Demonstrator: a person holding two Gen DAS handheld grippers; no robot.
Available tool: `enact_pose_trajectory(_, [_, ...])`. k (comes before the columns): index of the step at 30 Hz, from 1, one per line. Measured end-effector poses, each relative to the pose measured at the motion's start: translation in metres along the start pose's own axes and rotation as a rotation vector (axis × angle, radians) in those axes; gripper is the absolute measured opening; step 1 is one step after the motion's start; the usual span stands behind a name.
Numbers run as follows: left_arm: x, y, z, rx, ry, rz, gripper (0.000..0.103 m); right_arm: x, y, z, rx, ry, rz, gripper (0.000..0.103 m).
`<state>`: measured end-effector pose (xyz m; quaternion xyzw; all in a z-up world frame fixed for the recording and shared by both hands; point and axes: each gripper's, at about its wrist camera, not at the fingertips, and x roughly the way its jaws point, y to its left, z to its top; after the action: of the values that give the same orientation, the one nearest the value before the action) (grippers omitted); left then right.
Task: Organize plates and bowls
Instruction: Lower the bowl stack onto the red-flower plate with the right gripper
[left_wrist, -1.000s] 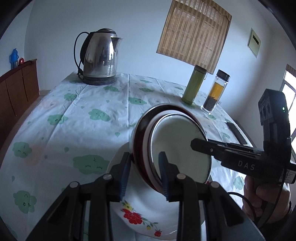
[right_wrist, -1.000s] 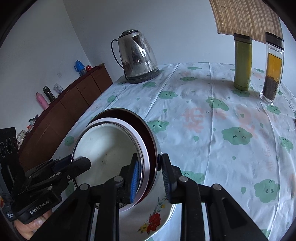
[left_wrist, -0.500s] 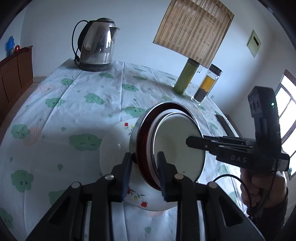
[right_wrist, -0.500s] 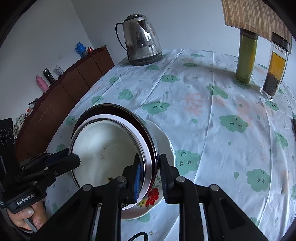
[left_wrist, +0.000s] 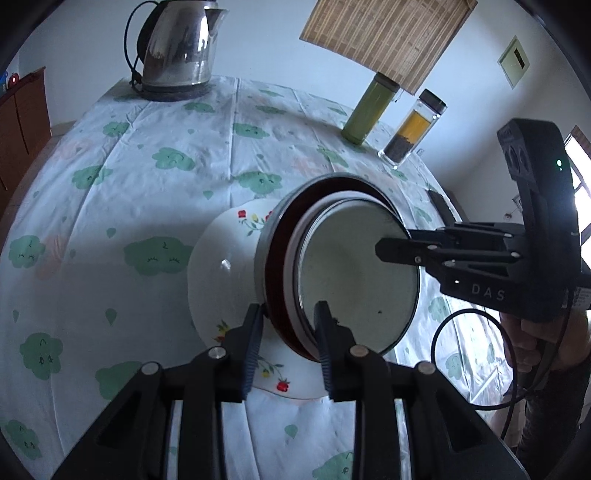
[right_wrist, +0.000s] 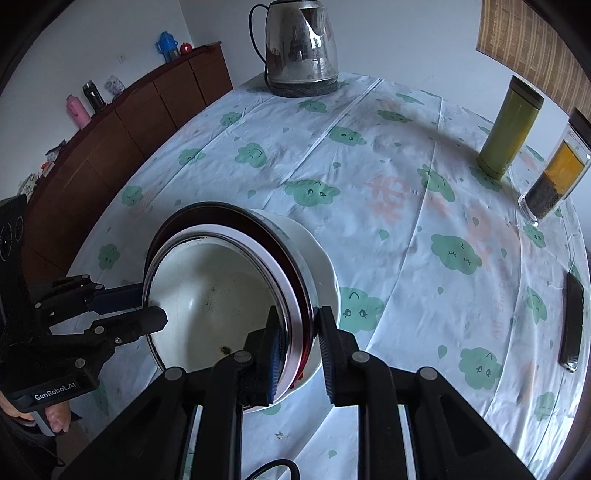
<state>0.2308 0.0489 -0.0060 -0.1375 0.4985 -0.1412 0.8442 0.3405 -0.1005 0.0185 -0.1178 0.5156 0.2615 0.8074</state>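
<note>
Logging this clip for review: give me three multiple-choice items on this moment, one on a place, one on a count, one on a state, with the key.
1. Where is the floral plate?
A. under the stacked bowls
B. beside the kettle
C. on the cabinet

2. How many bottles stand at the table's far side?
A. one
B. two
C. four

3. How do the grippers hold the stacked bowls?
A. both clamp the rims
B. only the left
C. neither touches

Key:
1 A, plate shows beneath the bowls.
2 B, green bottle and amber jar.
3 A, left gripper and right gripper each straddle the rims.
</note>
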Motion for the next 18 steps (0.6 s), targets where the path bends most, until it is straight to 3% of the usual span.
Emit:
enact_pose_trajectory(12, [0.008, 0.022, 0.028, -0.121, 0.132, -0.134, 0.029, 0.024, -0.007, 0.038, -0.012, 0.144, 0.000, 0.022])
enact_pose_trajectory(18, [0.008, 0.016, 0.036, -0.104, 0.144, -0.123, 0.030, 0.032, -0.009, 0.038, -0.021, 0.159, -0.018, 0.022])
